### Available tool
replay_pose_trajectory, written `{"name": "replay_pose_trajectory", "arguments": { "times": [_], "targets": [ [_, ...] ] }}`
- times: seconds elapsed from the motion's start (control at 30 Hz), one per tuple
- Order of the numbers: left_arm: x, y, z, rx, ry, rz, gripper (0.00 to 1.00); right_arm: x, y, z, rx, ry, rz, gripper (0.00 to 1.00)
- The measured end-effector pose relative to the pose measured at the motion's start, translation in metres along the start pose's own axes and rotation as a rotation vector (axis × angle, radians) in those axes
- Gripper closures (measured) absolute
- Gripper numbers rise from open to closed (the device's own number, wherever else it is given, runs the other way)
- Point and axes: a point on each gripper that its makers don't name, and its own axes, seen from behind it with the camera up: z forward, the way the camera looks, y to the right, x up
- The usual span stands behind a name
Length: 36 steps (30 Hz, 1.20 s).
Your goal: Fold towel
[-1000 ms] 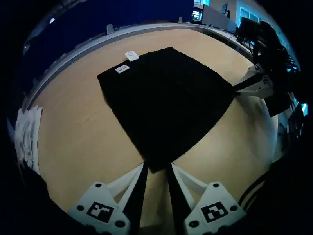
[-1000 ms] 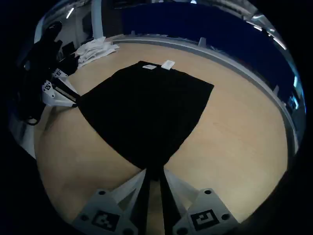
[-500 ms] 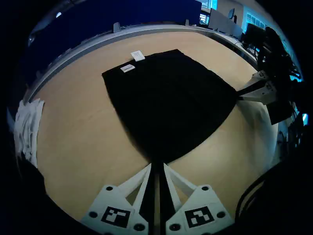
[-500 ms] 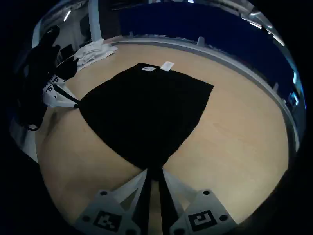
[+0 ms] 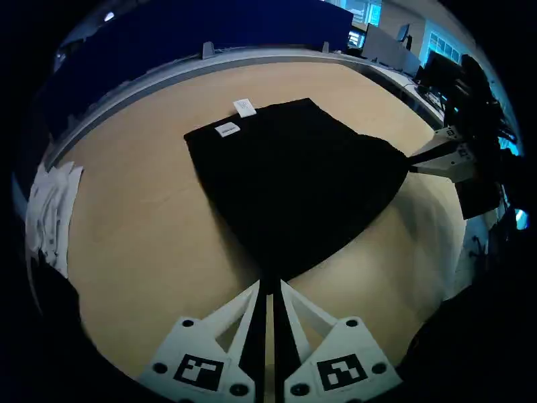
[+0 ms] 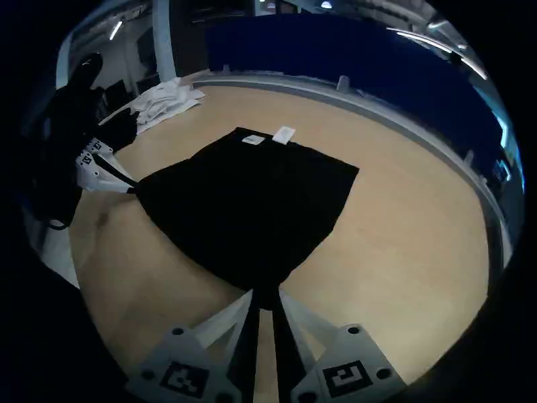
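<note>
A black towel (image 5: pixel 295 181) lies spread on the light wooden table, two white labels (image 5: pixel 235 117) at its far edge. My left gripper (image 5: pixel 272 285) is shut on the towel's near corner and holds it a little off the table. In the right gripper view the same towel (image 6: pixel 248 201) shows, and my right gripper (image 6: pixel 265 295) is shut on its other near corner, also raised. Each view shows the other gripper farther off, pinching its corner: the right gripper (image 5: pixel 411 161) at the right side, the left gripper (image 6: pixel 132 189) at the left side.
A pile of white cloths (image 6: pixel 164 97) lies at the table's far left edge, also seen as white cloths (image 5: pixel 50 215). A blue partition (image 6: pixel 335 47) runs behind the table's curved rim (image 5: pixel 201 64). Bare wood (image 6: pixel 416 221) surrounds the towel.
The left gripper went from open around the near corner to shut on it. Both near corners have since lifted off the table, and the towel's front edge sags between the grippers.
</note>
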Motion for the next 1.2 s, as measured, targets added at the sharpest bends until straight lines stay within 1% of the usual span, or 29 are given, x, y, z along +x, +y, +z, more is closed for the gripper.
{"name": "replay_pose_trajectory", "arguments": {
  "times": [0.2,0.37,0.67,0.8,0.97,1.2],
  "targets": [
    [0.004,0.005,-0.022,-0.010,0.003,-0.029,0.94,0.013,-0.006,-0.023,0.007,0.010,-0.022,0.88],
    [0.008,0.010,-0.041,-0.021,0.006,-0.041,0.94,0.025,-0.009,-0.042,0.011,0.020,-0.032,0.88],
    [0.018,0.016,-0.068,-0.026,0.019,-0.063,0.94,0.036,-0.014,-0.067,0.023,0.017,-0.026,0.88],
    [0.022,0.018,-0.082,-0.030,0.019,-0.067,0.94,0.037,-0.018,-0.076,0.037,0.009,-0.015,0.88],
    [0.024,0.020,-0.093,-0.032,0.015,-0.067,0.94,0.034,-0.023,-0.087,0.057,-0.005,-0.008,0.88],
    [0.025,0.021,-0.093,-0.033,0.010,-0.066,0.94,0.033,-0.025,-0.091,0.061,-0.014,-0.007,0.88]
  ]
}}
